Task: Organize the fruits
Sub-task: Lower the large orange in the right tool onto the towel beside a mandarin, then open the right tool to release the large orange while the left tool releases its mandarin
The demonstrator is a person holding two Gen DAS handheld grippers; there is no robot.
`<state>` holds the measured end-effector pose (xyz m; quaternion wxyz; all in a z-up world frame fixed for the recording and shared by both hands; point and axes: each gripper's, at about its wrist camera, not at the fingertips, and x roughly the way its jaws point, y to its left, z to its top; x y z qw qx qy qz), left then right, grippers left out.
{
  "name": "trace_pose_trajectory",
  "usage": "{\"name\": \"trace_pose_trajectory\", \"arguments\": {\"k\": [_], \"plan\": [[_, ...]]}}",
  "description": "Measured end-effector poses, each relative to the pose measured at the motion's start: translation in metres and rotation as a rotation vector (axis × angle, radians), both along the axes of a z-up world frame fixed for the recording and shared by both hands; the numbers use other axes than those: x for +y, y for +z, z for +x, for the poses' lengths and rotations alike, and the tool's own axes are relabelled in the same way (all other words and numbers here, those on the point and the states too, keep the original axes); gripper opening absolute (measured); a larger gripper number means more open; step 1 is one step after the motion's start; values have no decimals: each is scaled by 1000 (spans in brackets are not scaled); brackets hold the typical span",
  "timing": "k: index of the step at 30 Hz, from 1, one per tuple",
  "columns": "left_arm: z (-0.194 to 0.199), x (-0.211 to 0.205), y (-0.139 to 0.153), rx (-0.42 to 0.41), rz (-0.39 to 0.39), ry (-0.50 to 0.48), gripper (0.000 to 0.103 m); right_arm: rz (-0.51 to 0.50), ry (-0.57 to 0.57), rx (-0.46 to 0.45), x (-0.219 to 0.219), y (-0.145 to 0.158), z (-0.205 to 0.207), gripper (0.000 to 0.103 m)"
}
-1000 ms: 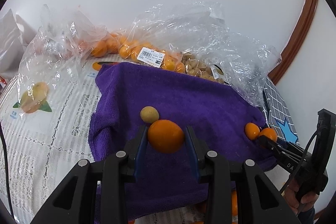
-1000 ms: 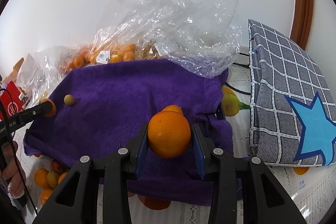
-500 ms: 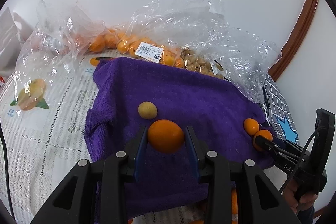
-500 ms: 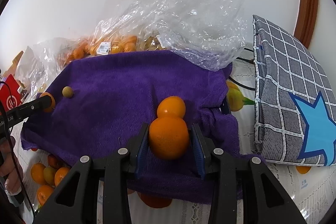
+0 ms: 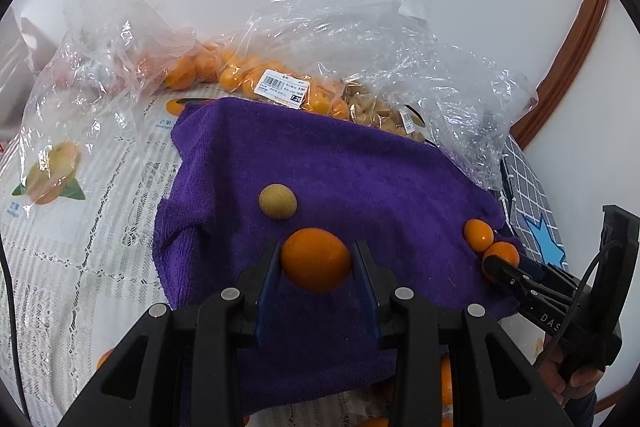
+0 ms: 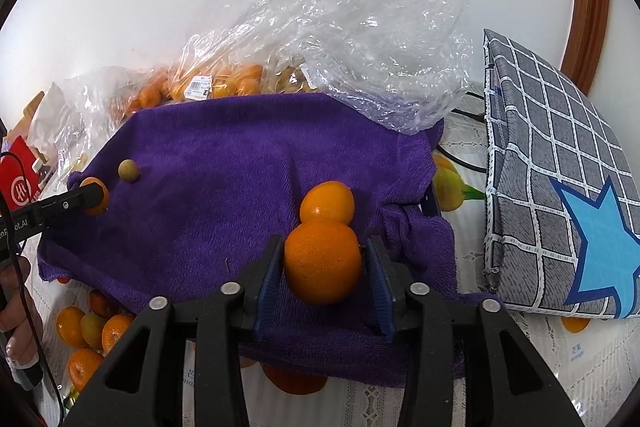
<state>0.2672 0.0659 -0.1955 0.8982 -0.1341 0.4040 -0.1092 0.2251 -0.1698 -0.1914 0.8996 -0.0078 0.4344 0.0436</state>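
A purple towel (image 5: pixel 360 179) (image 6: pixel 220 167) covers the middle of the table. My left gripper (image 5: pixel 316 247) is shut on a smooth orange (image 5: pixel 316 261) just above the towel, with a small tan round fruit (image 5: pixel 277 201) lying right behind it. In the right wrist view my right gripper (image 6: pixel 326 243) has its jaws opening. A dimpled orange (image 6: pixel 322 263) sits between them on the towel, and a thin gap shows at the right pad. A second orange (image 6: pixel 327 203) touches it from behind. The left gripper's tip (image 6: pixel 94 195) shows at the towel's left edge.
Crumpled clear plastic bags (image 5: pixel 280 83) with oranges and tan fruits line the back wall. A grey checked cushion with a blue star (image 6: pixel 560 187) lies to the right. Several loose oranges (image 6: pixel 80 331) lie off the towel's near left corner. A hand (image 6: pixel 16 307) holds the left tool.
The right jaws have parted a little from the dimpled orange, which now rests low against the second orange. The left gripper keeps its grip and has not moved.
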Motion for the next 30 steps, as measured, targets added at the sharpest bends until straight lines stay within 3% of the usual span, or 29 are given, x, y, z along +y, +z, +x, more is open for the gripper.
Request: {"name": "trace_pose_trajectory", "arguments": {"k": [18, 30], "plan": [[-1, -7, -1, -3, 38, -15, 34, -18, -7, -24, 0, 4, -2, 64], [-2, -7, 0, -14, 35, -14, 36, -12, -28, -70, -2, 13, -6, 65]]}}
